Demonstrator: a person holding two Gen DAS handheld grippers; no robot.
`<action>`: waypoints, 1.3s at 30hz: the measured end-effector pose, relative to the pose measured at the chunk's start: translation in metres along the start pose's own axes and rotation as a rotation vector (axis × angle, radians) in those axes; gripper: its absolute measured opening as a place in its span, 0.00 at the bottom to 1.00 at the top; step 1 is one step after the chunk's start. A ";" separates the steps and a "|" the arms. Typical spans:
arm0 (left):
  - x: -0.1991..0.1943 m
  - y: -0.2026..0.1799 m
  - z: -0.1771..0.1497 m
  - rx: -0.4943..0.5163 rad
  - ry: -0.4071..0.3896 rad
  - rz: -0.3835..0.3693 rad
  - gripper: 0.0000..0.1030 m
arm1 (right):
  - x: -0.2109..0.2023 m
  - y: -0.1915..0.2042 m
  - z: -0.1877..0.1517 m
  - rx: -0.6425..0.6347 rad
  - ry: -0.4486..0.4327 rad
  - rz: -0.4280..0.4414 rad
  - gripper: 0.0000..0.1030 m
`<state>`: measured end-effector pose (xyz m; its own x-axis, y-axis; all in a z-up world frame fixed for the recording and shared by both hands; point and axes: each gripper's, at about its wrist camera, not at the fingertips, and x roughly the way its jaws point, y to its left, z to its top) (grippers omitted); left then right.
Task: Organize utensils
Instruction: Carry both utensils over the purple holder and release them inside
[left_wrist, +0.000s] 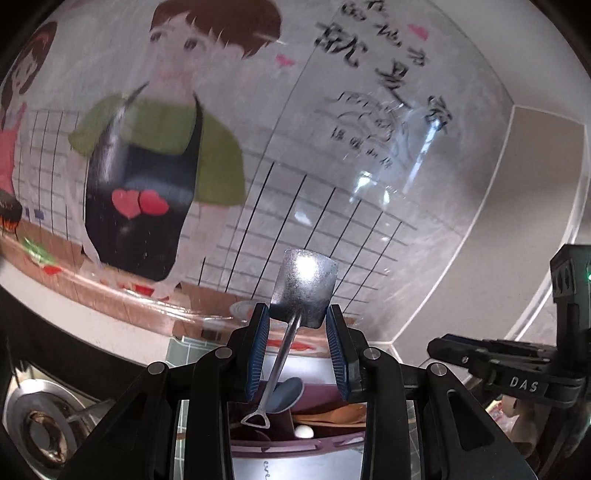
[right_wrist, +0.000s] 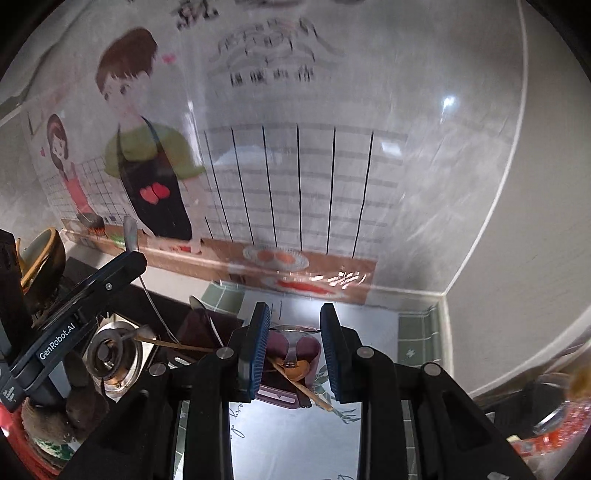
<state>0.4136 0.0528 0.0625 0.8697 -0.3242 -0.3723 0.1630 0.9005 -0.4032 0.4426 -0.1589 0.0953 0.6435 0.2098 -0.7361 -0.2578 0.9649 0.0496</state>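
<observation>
While the left hand-held gripper (left_wrist: 299, 319) was clamped on the broad blade of a steel spatula (left_wrist: 304, 280), its thin handle hung down over the purple utensil tray (left_wrist: 317, 397) on the counter (right_wrist: 295, 435). Right hand-held gripper (right_wrist: 293, 332) stood apart, nothing between the pads. Spatula looked stiff, light and slick; a flat-blade grip lets it pivot, so taking it nearer the neck seems safer. Tray held what was probably a wooden spoon (right_wrist: 297, 367), but blur made that uncertain.
</observation>
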 end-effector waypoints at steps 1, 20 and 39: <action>0.005 0.002 -0.002 -0.006 0.005 0.000 0.32 | 0.009 -0.001 -0.002 0.002 0.013 0.001 0.25; 0.053 0.029 -0.067 0.008 0.126 0.113 0.32 | 0.090 -0.006 -0.043 -0.001 0.167 0.005 0.25; -0.123 -0.004 -0.081 0.174 -0.003 0.217 0.51 | -0.094 -0.008 -0.115 0.123 -0.341 -0.064 0.94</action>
<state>0.2680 0.0655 0.0423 0.8945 -0.1174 -0.4314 0.0502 0.9852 -0.1641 0.3009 -0.2049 0.0867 0.8642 0.1687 -0.4740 -0.1340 0.9853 0.1062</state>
